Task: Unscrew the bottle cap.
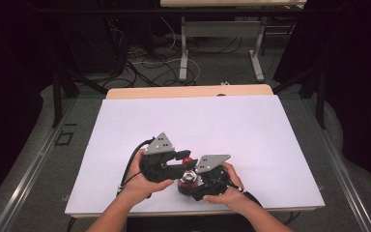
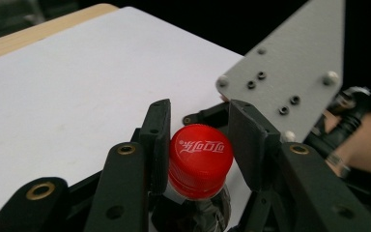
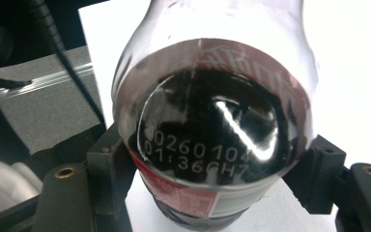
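Both my grippers on one cola bottle, near the table's front edge.

My left gripper [image 2: 200, 159] pinches the red cap [image 2: 200, 155]; from above, only a red speck. My right gripper [image 3: 212, 166] clamps the bottle [image 3: 212, 125], its printed code readable close up.

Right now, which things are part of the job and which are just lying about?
In the job:
- cola bottle, clamped at its body by the right gripper
- red cap, pinched by the left gripper

Lying about:
- white table sheet
- floor cables behind the table
- second table's legs
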Action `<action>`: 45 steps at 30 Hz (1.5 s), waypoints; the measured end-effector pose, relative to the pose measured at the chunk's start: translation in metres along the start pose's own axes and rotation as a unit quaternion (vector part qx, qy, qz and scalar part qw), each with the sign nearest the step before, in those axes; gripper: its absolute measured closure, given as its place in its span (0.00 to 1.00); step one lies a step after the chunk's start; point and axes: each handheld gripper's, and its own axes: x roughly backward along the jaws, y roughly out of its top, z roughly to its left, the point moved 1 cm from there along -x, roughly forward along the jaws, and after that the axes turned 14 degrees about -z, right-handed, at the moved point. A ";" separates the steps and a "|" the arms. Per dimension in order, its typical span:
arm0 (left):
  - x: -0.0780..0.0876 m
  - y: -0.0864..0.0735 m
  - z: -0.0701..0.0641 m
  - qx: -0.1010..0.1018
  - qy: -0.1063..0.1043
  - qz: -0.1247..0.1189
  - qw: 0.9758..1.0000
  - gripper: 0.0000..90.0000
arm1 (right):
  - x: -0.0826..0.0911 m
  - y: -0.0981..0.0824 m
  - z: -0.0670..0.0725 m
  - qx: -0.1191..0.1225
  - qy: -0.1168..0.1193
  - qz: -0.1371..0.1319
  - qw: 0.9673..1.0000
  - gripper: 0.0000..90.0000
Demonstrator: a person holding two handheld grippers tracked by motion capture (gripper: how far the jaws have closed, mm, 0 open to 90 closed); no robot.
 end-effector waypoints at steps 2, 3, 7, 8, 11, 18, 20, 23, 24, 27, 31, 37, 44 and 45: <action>-0.003 -0.001 -0.006 0.013 0.038 -0.007 0.999 0.68 | 0.000 0.000 -0.001 0.001 -0.011 0.002 1.000 0.32; -0.004 -0.002 -0.008 0.019 0.055 -0.008 0.998 0.68 | 0.000 -0.001 -0.001 0.002 -0.015 0.004 1.000 0.32; -0.007 -0.004 -0.016 0.026 0.094 -0.009 0.995 0.68 | -0.002 -0.002 -0.002 0.002 -0.029 0.009 1.000 0.32; -0.008 -0.004 -0.017 0.025 0.100 -0.015 0.995 0.68 | -0.001 -0.002 -0.002 0.003 -0.029 0.008 1.000 0.32; -0.007 -0.002 -0.017 0.024 0.087 -0.011 0.996 0.67 | -0.001 -0.002 -0.003 0.004 -0.028 0.006 1.000 0.32; 0.003 0.007 0.002 0.015 0.009 -0.020 1.000 0.43 | 0.003 0.000 -0.005 -0.004 -0.020 -0.003 1.000 0.32; 0.006 0.009 0.010 0.017 -0.034 -0.022 0.999 0.43 | 0.003 0.000 -0.004 -0.005 -0.015 0.001 1.000 0.32; 0.008 0.011 0.020 0.000 -0.099 -0.011 0.995 0.43 | 0.001 -0.001 -0.003 0.000 -0.004 0.002 1.000 0.32; 0.008 0.011 0.022 -0.004 -0.124 -0.001 0.992 0.43 | 0.001 -0.001 -0.002 0.002 -0.002 -0.001 1.000 0.32; 0.009 0.009 0.026 -0.031 -0.158 0.008 0.987 0.44 | 0.001 0.000 0.000 0.002 0.016 0.002 1.000 0.32; 0.009 0.007 0.030 -0.051 -0.191 0.017 0.980 0.46 | 0.000 0.000 0.002 0.008 0.026 0.002 1.000 0.32; 0.004 0.004 0.038 -0.055 -0.185 0.021 0.981 0.51 | 0.000 0.001 0.005 0.019 0.037 0.004 0.999 0.32; 0.001 0.001 0.035 -0.048 -0.188 0.014 0.981 0.57 | -0.001 0.001 0.006 0.018 0.035 0.004 0.999 0.32; 0.000 0.001 0.034 -0.043 -0.189 0.015 0.981 0.60 | -0.001 0.001 0.006 0.016 0.034 0.003 0.999 0.32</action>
